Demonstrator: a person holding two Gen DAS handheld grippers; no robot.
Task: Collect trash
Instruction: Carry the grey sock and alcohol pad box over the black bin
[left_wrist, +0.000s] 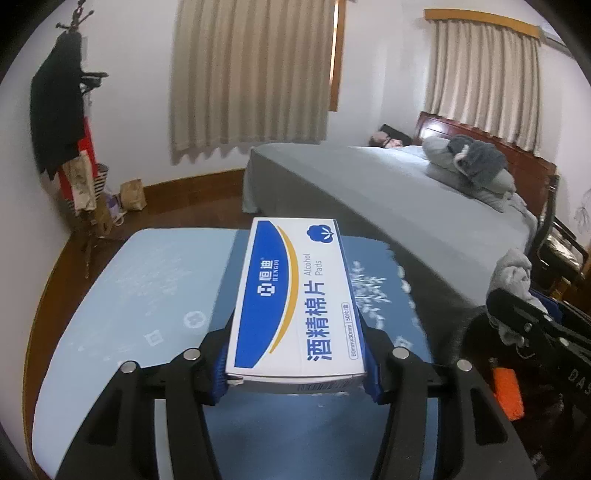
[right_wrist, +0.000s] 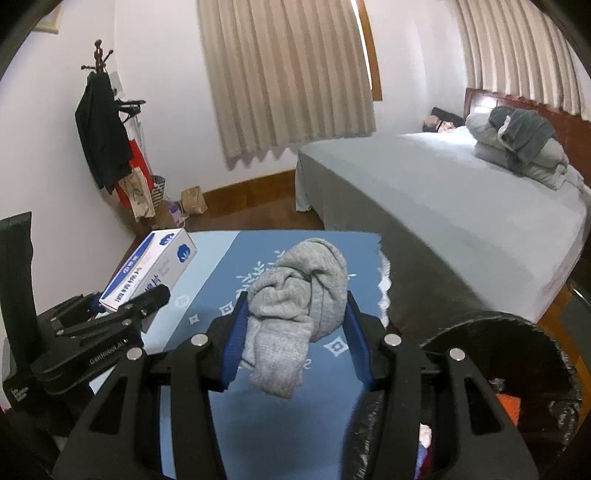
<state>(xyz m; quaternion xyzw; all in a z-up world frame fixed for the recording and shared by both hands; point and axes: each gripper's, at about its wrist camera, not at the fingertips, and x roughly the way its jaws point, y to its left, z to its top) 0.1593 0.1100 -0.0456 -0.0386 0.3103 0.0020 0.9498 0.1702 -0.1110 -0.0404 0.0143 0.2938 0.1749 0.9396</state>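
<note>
Both items are held above the worktop (right_wrist: 280, 424).
The box (left_wrist: 295, 302) is clamped lengthwise in the left gripper (left_wrist: 295, 373); the grey cloth (right_wrist: 295, 310), clamped in the right gripper (right_wrist: 295, 347), is nearer the bin (right_wrist: 524, 332).

Your left gripper (left_wrist: 295, 354): level, raised above the blue mat (left_wrist: 110, 295), blue pads clamped on the sides of the alcohol pad box (left_wrist: 295, 295). Your right gripper (right_wrist: 295, 332): to its right above the same mat, pads pinching the grey cloth (right_wrist: 295, 310).
</note>
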